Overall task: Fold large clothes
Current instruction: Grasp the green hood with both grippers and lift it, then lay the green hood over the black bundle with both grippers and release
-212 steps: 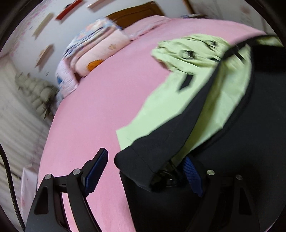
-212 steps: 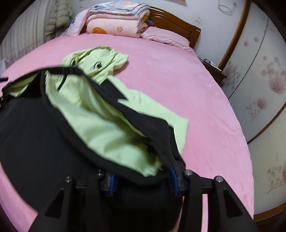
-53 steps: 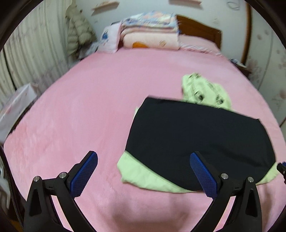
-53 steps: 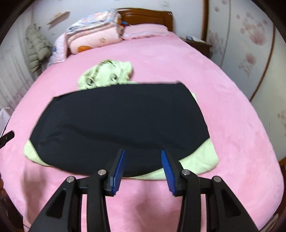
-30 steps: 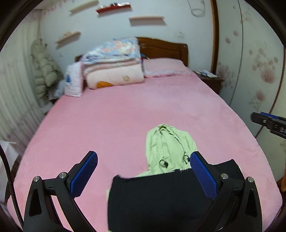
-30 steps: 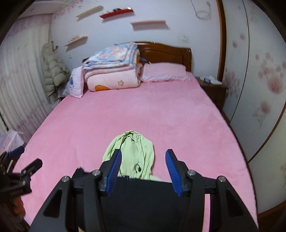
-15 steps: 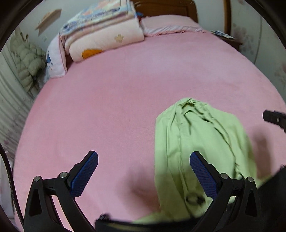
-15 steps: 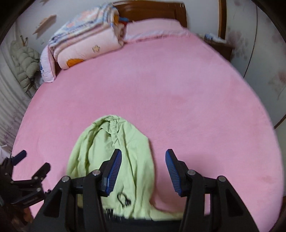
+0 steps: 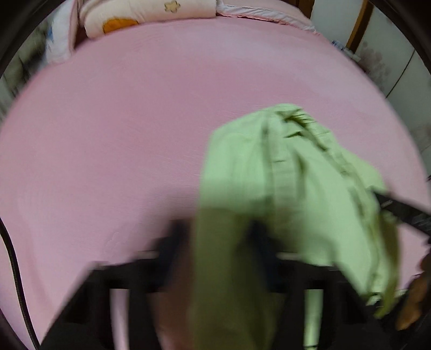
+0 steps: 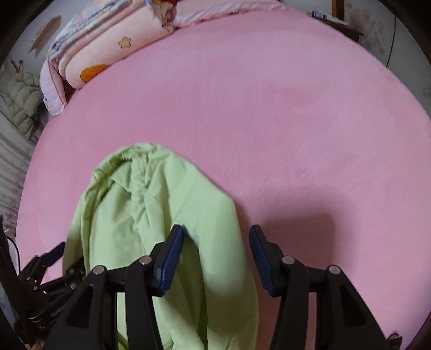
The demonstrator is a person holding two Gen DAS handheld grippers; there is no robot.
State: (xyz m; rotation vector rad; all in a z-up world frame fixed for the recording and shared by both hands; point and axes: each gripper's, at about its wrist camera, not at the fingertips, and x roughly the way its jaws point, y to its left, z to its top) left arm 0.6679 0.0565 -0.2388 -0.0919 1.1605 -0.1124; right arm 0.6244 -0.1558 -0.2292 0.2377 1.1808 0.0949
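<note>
The light green hood [image 9: 291, 167] of the garment lies on the pink bed [image 9: 121, 121]. In the blurred left wrist view my left gripper [image 9: 218, 247] has its fingers close together with a band of green fabric between them. In the right wrist view the hood [image 10: 150, 210] spreads at lower left. My right gripper [image 10: 216, 251] is open, its blue pads over the hood's right edge, not closed on it. The left gripper also shows at lower left in the right wrist view [image 10: 48, 263].
Folded quilts [image 10: 107, 48] and a pillow are stacked at the head of the bed. A padded jacket [image 10: 18, 102] hangs at the far left. A nightstand [image 10: 339, 24] stands at the upper right by the wall.
Both grippers have moved down and forward over the green hood. The left gripper's fingers have come together on the green fabric. The right gripper stays open.
</note>
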